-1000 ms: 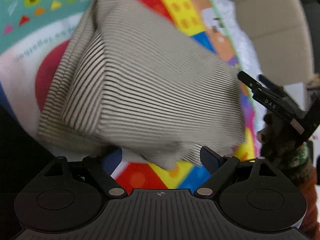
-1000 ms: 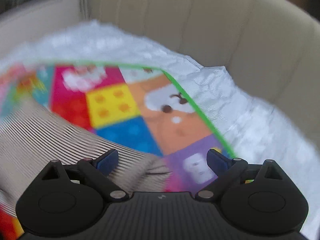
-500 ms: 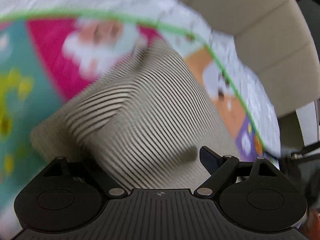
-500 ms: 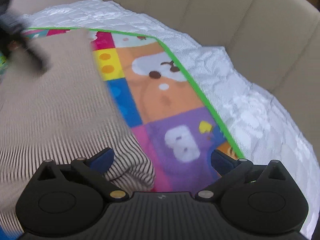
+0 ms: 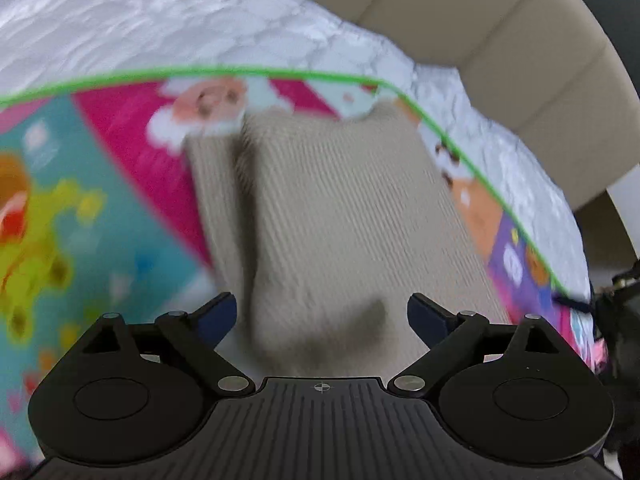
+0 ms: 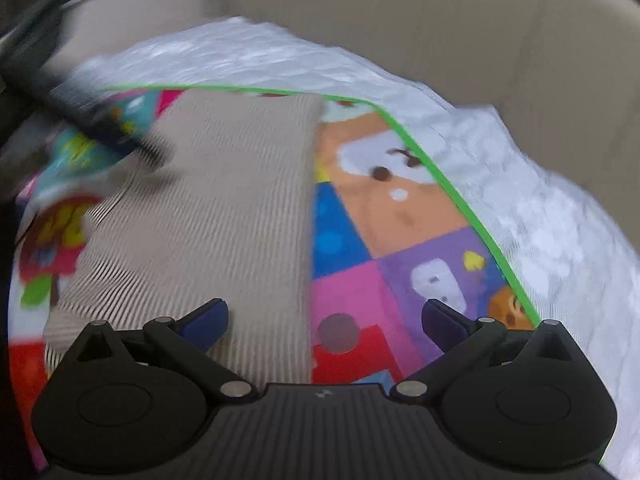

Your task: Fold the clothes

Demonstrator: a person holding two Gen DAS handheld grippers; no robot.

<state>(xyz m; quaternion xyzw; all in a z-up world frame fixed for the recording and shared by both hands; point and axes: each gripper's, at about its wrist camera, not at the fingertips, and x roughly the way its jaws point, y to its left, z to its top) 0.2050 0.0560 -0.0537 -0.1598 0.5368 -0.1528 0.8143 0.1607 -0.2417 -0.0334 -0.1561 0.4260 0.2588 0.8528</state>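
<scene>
Backing: beige padded panels [image 6: 440, 20], seamed, curving round behind the white quilt; same panels [image 5: 500, 28] in the left wrist view.
Surface: white quilted cover [image 6: 540, 200], puckered, spread under and beyond the play mat on its far and right sides; also seen as [image 5: 160, 20].
Play mat: bright cartoon mat [image 6: 400, 220] with a green edge, blocks of orange, blue, purple, pink and red; in the left wrist view [image 5: 80, 200] teal and magenta with yellow figures, much blurred.
Garment: striped beige cloth [image 6: 220, 220], folded flat on the mat, right edge straight, far edge close to the mat's green border; in the left wrist view [image 5: 340, 220] a narrower layer showing along its left side.
Left gripper [image 5: 318, 316]: fingers spread wide, low over the garment's near end; contact with the cloth not clear from the blur.
Right gripper [image 6: 324, 320]: fingers spread wide, left finger over the garment's near right corner, right finger over bare mat, nothing pinched.
Other: dark blurred bar [image 6: 80, 120] over the mat at the garment's far left corner, presumably the other gripper; dark shapes [image 5: 616, 308] at the mat's right edge, too blurred to identify.
</scene>
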